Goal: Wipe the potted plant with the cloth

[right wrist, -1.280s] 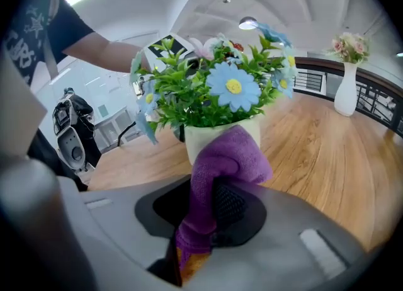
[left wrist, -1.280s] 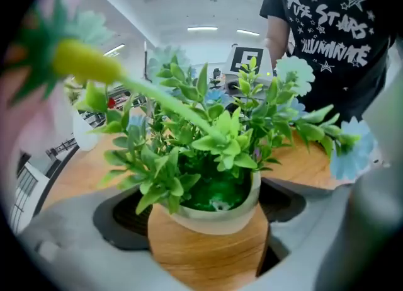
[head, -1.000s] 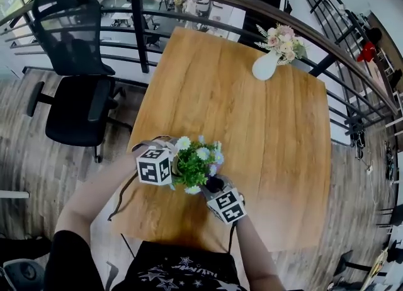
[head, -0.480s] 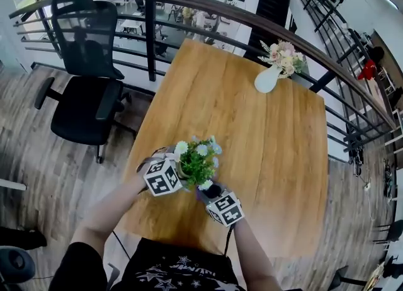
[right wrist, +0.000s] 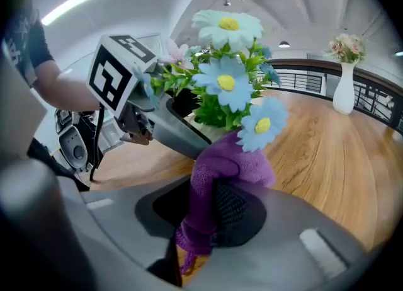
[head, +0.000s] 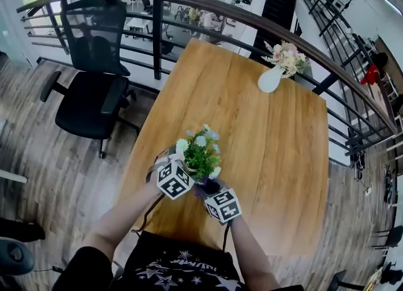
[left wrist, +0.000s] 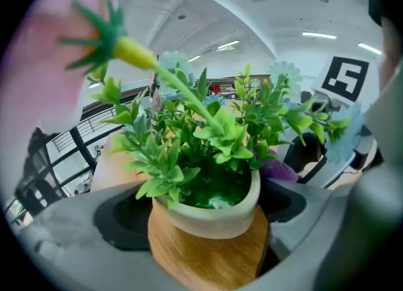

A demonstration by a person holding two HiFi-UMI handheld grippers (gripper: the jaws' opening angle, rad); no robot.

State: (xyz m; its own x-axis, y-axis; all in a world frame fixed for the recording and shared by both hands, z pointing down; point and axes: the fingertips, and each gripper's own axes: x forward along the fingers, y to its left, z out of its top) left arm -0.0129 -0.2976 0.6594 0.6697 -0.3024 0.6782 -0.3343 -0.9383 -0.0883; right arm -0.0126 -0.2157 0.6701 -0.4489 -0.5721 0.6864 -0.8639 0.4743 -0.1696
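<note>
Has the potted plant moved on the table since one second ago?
Yes, slightly. Judged against the table, the potted plant now appears closer to the white vase at the far end.

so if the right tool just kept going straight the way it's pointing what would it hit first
The potted plant: the right tool, shut on the purple cloth, points straight at its pot and lower flowers. The cloth seems already against them, though depth is hard to judge.

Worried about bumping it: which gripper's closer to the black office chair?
Left. The left gripper sits between the office chair and the potted plant; the right gripper is past the plant.
</note>
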